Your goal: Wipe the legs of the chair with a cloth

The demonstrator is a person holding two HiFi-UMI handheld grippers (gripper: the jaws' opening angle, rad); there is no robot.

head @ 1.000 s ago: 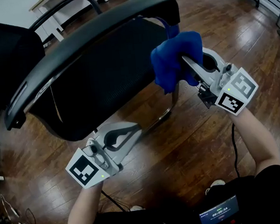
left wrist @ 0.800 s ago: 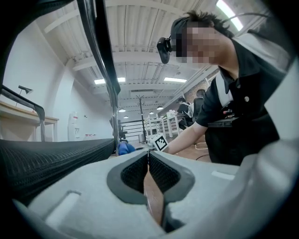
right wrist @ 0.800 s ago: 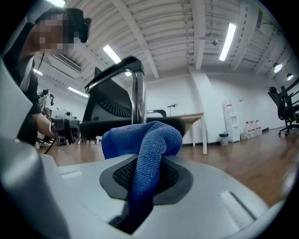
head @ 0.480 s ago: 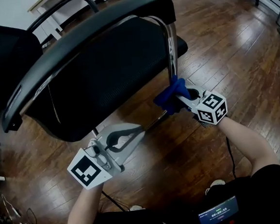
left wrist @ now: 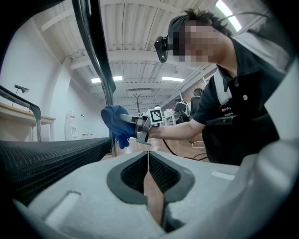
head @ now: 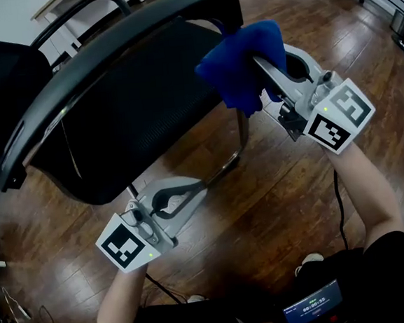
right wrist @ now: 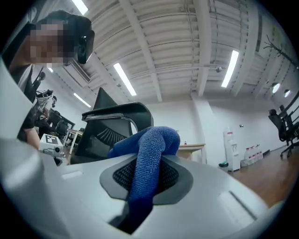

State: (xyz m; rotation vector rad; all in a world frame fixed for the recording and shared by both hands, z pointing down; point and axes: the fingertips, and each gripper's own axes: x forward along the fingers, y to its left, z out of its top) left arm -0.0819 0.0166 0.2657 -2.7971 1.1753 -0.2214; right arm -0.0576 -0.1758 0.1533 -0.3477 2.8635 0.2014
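Two claws are seen beside a black mesh chair [head: 126,100] that is tipped over on a wooden floor [head: 276,207]. A blue cloth [head: 239,59] is clamped between the jaws of the right claw [head: 253,65], with its bunched end pushed out past the jaw tips. The cloth is held high, against the chrome leg [head: 243,129] just below the chair's dark upper edge. The left claw [head: 200,185] is held lower, near the bottom bend of the leg and well apart from the cloth; its jaws are brought together with nothing between them.
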